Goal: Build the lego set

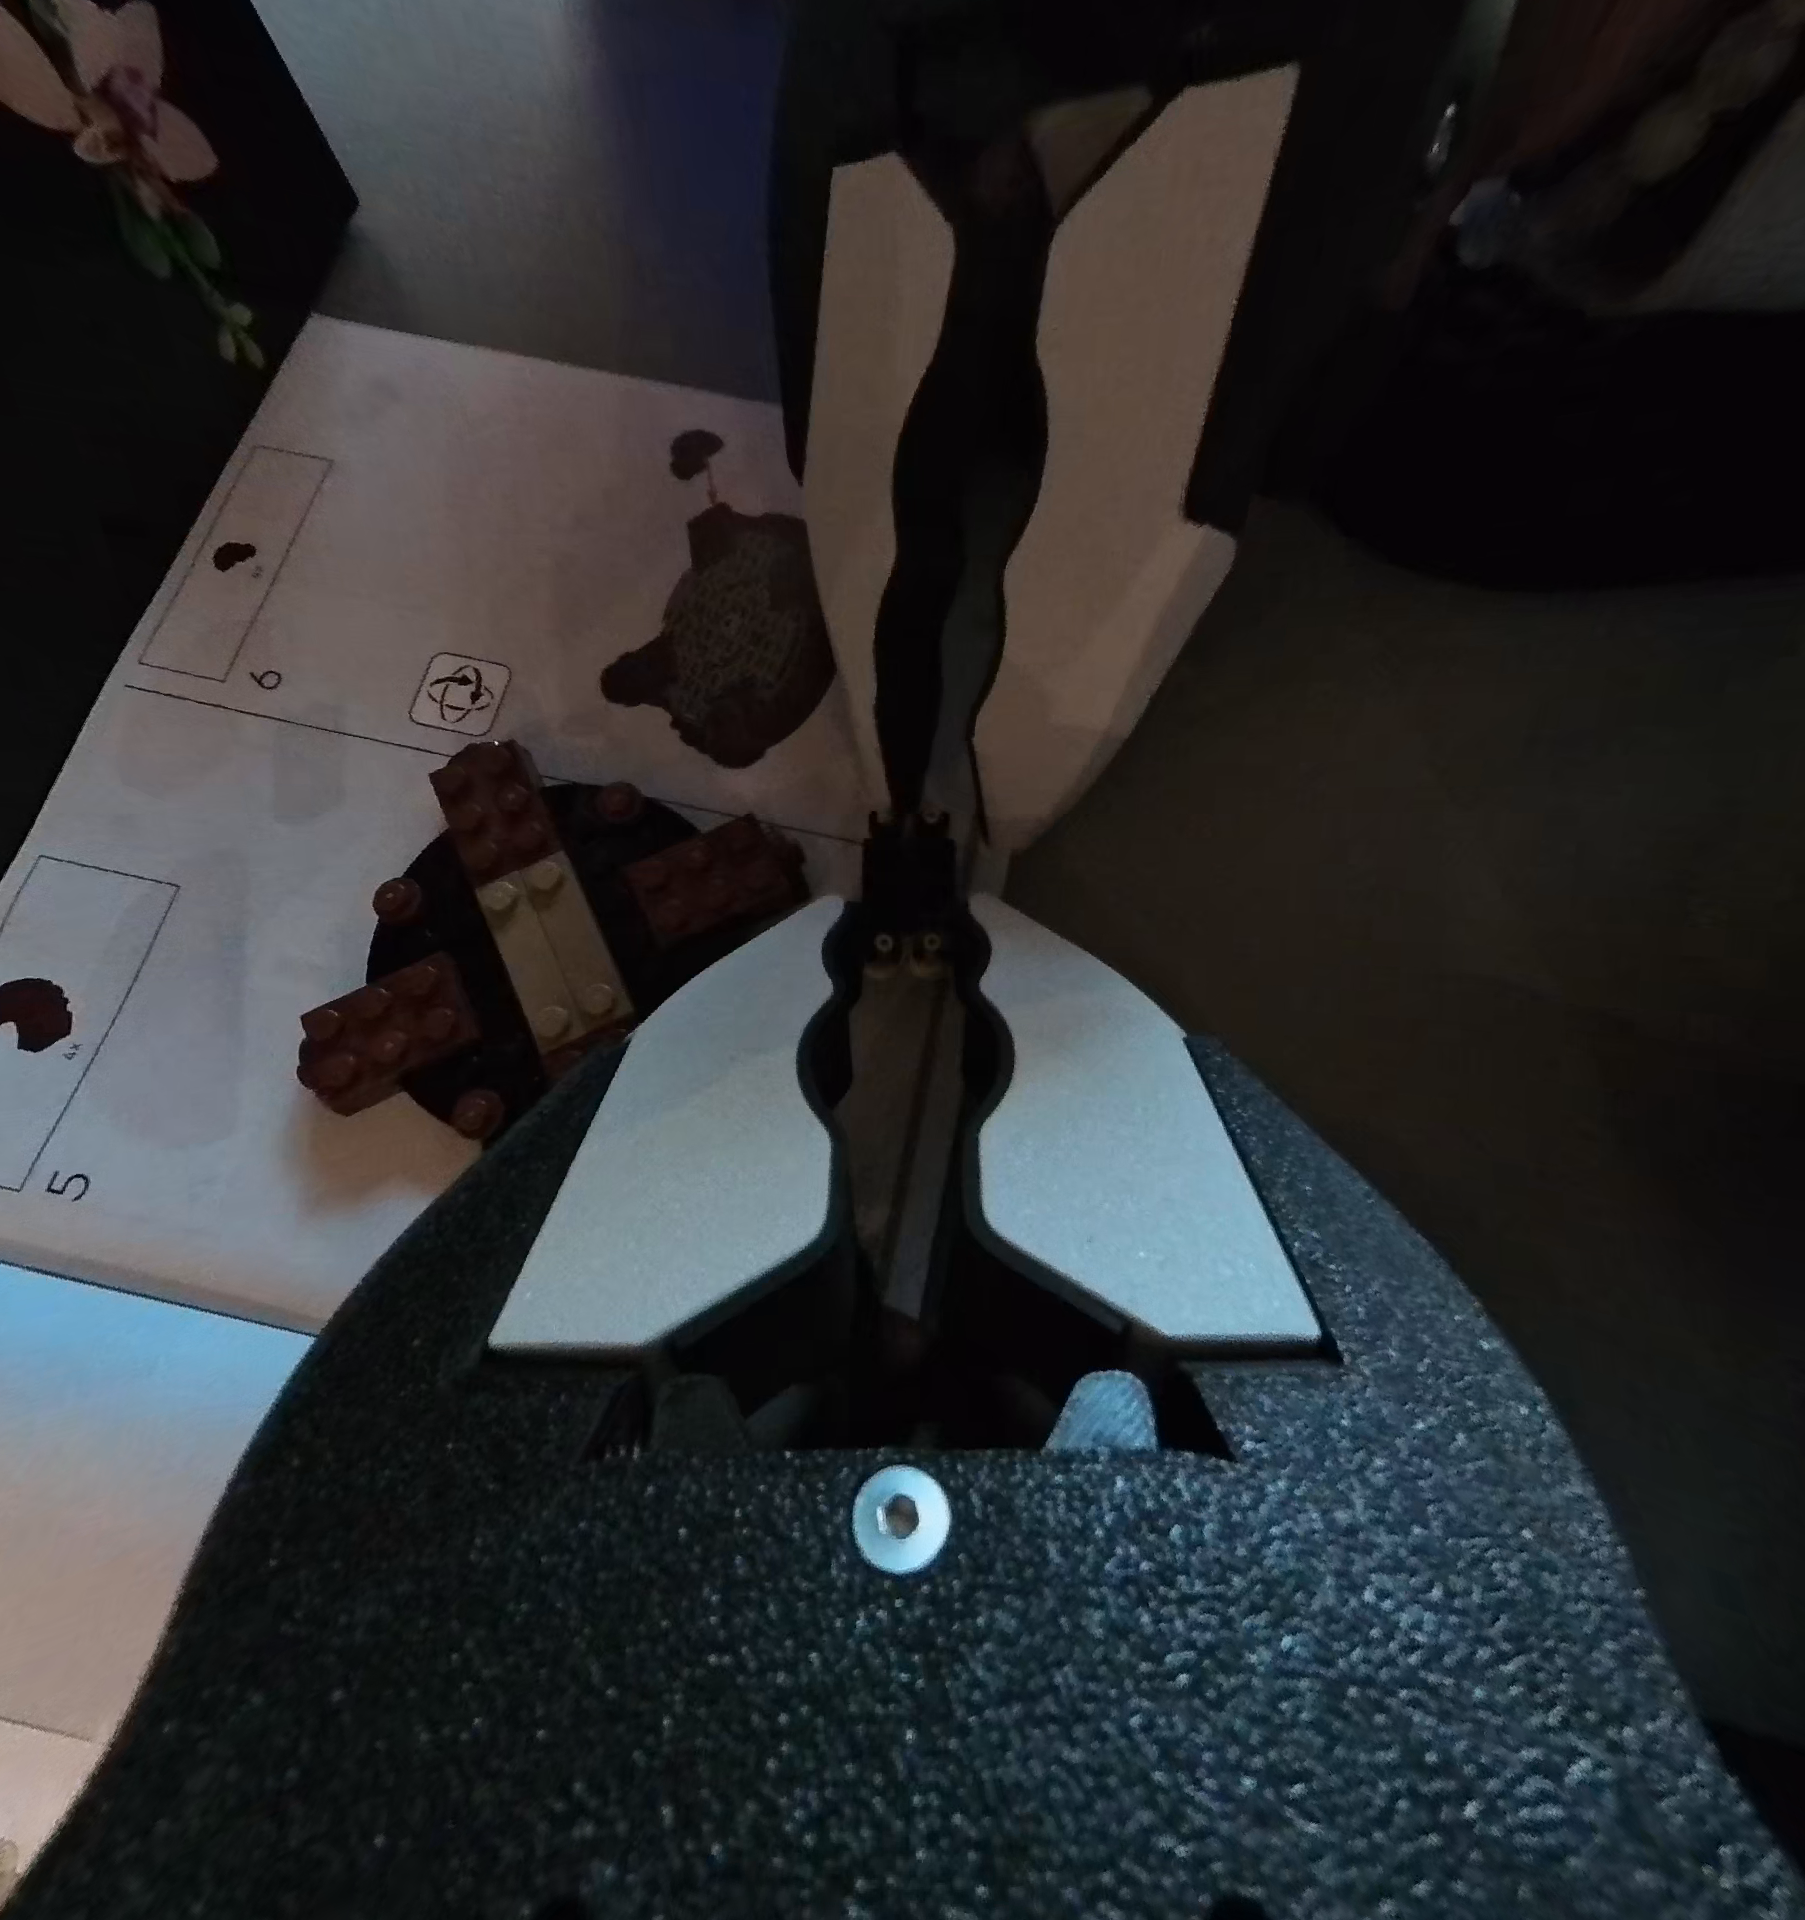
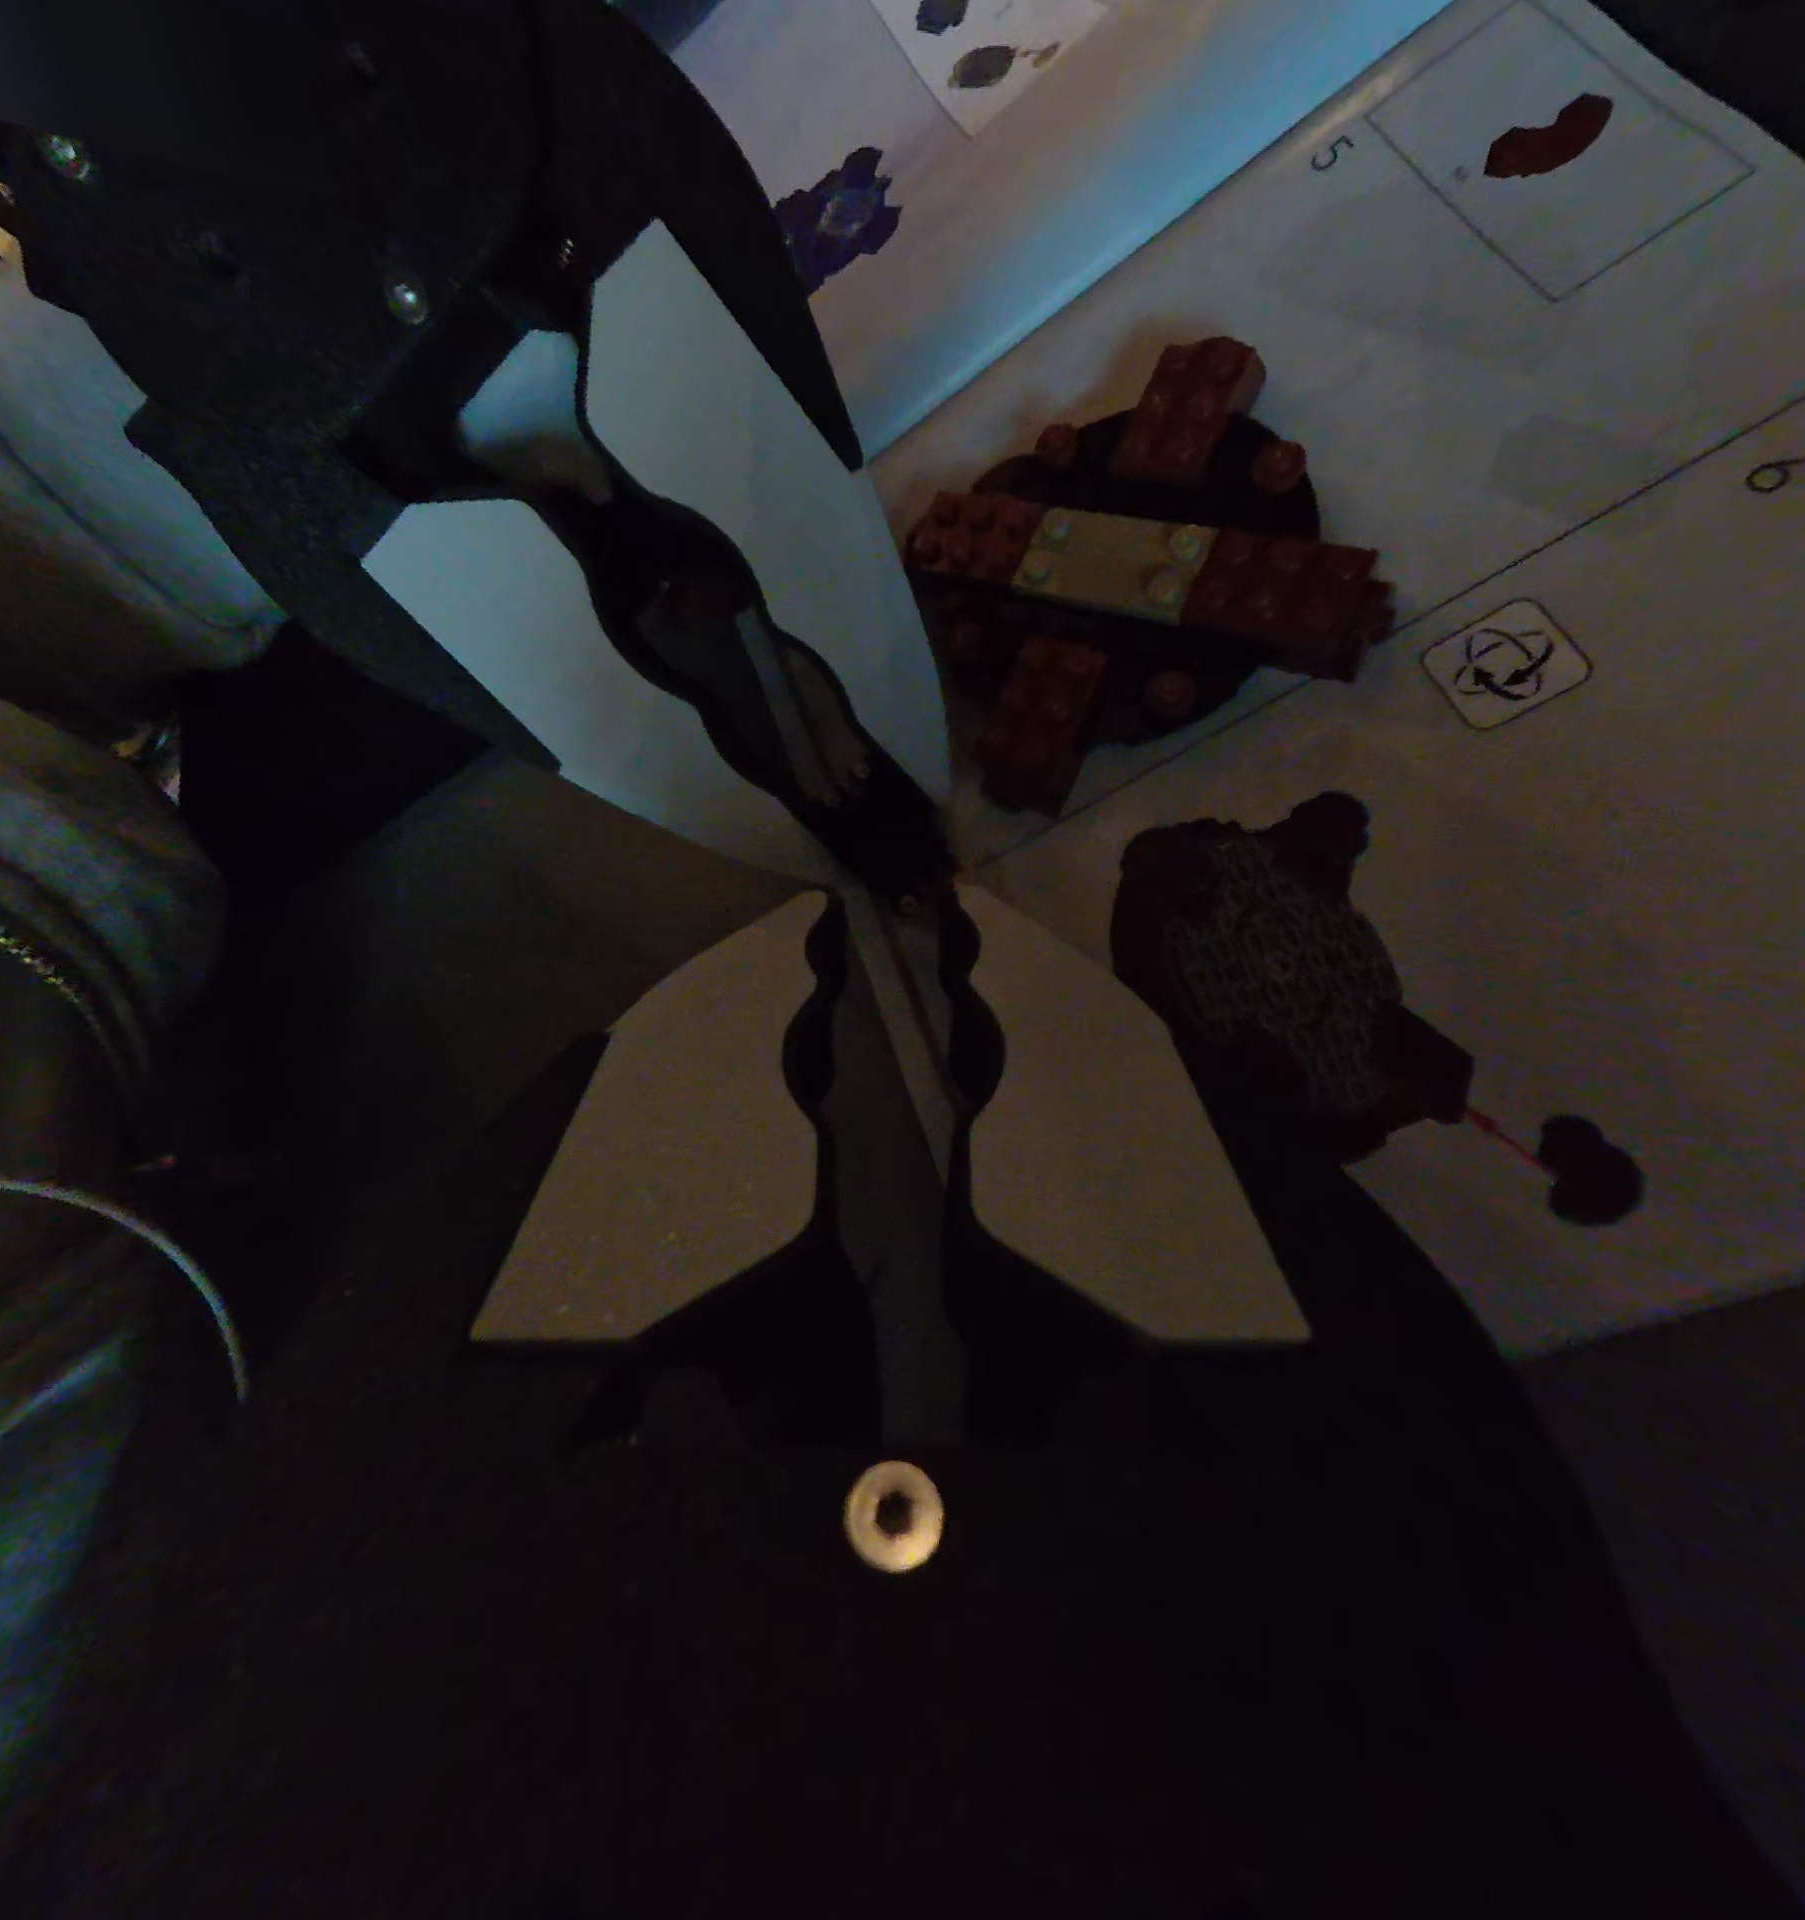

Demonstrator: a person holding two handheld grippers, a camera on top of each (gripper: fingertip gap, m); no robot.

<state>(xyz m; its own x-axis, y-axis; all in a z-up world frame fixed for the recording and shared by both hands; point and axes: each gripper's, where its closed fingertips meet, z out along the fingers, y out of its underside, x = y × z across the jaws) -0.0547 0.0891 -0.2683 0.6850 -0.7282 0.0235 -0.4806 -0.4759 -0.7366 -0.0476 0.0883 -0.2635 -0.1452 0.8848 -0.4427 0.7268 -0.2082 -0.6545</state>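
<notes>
Gripping opposite ends of a small black studded plastic brick piece (image 1: 908,873), left gripper (image 1: 908,914) and right gripper (image 2: 903,904) are apparently both pinching it; rigid, light, slippery. Round brown-and-tan brick assembly (image 1: 524,935) is lying at ten o'clock on the printed instruction sheet (image 1: 358,644).

Brick model (image 1: 503,935): black round base w/ dark brown bricks, tan plates across middle. Booklet page (image 1: 524,540): white, dark brown part pics. Gripper fingers (image 1: 1085,1164): white, black wavy pads.
</notes>
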